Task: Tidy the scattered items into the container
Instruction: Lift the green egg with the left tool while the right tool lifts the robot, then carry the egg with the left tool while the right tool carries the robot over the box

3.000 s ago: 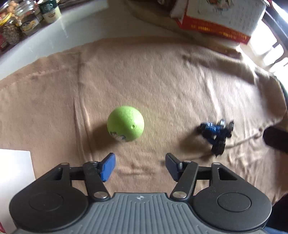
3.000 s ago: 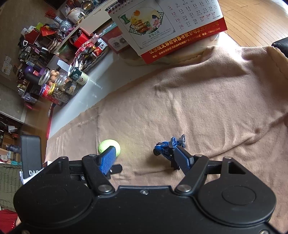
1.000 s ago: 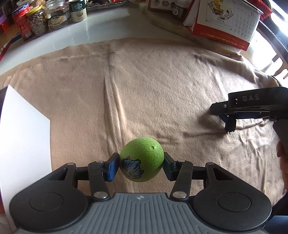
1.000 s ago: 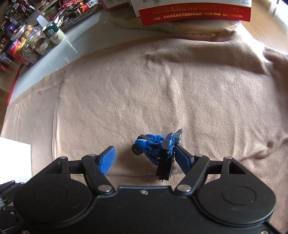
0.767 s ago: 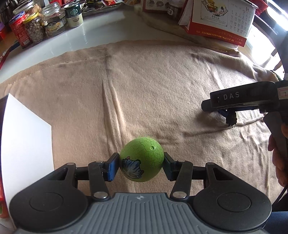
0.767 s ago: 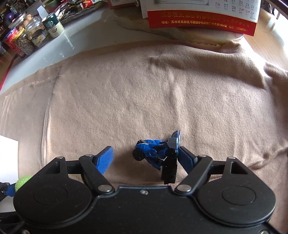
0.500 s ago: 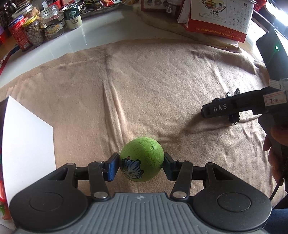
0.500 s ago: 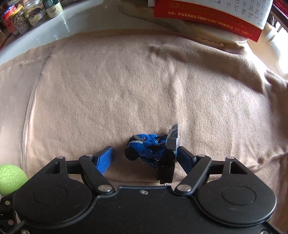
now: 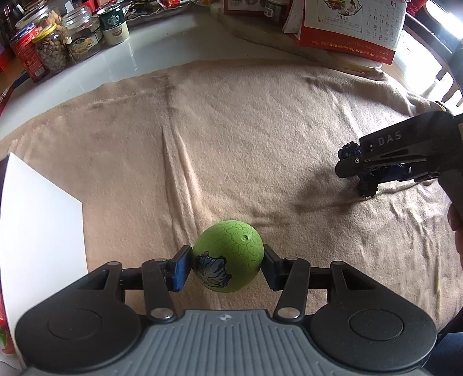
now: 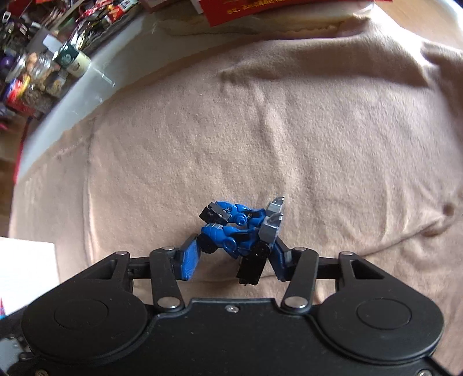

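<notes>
Closing, right hand-held gripper (image 10: 233, 261) now pinches blue toy robot (image 10: 237, 228); left grips green ball (image 9: 227, 256).

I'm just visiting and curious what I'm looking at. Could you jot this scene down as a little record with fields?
Surface: beige blanket over a white table
Left claw: clamped on a green ball
Right claw: jaws just been closing, pads pressing a blue toy robot
Container: white box at the left
Background: jars, calendar

White container (image 9: 40, 231) cut off at left edge; jar labels (image 10: 34, 84) blurred.
</notes>
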The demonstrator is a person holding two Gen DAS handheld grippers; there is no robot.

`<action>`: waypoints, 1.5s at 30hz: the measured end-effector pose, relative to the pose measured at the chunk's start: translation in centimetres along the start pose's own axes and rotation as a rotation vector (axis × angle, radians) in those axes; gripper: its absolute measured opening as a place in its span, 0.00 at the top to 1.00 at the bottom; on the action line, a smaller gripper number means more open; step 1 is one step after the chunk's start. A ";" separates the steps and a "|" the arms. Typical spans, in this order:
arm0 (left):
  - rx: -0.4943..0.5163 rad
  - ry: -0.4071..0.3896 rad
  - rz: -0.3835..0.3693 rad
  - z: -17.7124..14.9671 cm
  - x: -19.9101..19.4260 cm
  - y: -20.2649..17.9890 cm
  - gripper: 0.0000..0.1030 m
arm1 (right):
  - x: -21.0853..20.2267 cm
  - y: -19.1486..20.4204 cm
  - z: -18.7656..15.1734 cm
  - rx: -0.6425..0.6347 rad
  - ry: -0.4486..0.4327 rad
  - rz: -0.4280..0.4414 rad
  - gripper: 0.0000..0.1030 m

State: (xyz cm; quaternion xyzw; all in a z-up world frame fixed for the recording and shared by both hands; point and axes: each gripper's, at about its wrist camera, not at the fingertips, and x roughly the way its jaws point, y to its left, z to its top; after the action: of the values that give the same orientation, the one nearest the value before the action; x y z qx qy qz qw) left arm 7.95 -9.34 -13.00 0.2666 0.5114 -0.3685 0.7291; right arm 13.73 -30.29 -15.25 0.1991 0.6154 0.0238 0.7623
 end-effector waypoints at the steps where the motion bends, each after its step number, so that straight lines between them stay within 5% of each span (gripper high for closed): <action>1: -0.003 0.000 -0.002 0.0 0.0 0.0 0.50 | -0.2 -0.6 0.0 0.028 0.010 0.030 0.50; 18: -0.102 -0.031 -0.057 0.6 -1.9 2.5 0.50 | -3.1 1.0 -0.7 -0.070 -0.023 0.092 0.50; 31: -0.126 -0.018 -0.012 -2.1 -2.7 0.4 0.50 | -4.6 3.3 -2.5 -0.207 -0.050 0.072 0.51; 37: -0.120 -0.064 -0.005 -2.8 -7.0 0.3 0.50 | -5.6 3.5 -3.7 -0.266 -0.076 0.035 0.51; 45: -0.162 -0.166 0.069 -2.7 -15.8 5.4 0.50 | -7.4 4.8 -5.9 -0.313 -0.113 0.021 0.50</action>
State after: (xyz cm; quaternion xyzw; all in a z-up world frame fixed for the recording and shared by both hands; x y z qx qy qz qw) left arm 7.59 0.08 1.05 0.1927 0.4678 -0.3214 0.8004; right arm 7.33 -26.33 -7.75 0.0855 0.5580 0.1163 0.8172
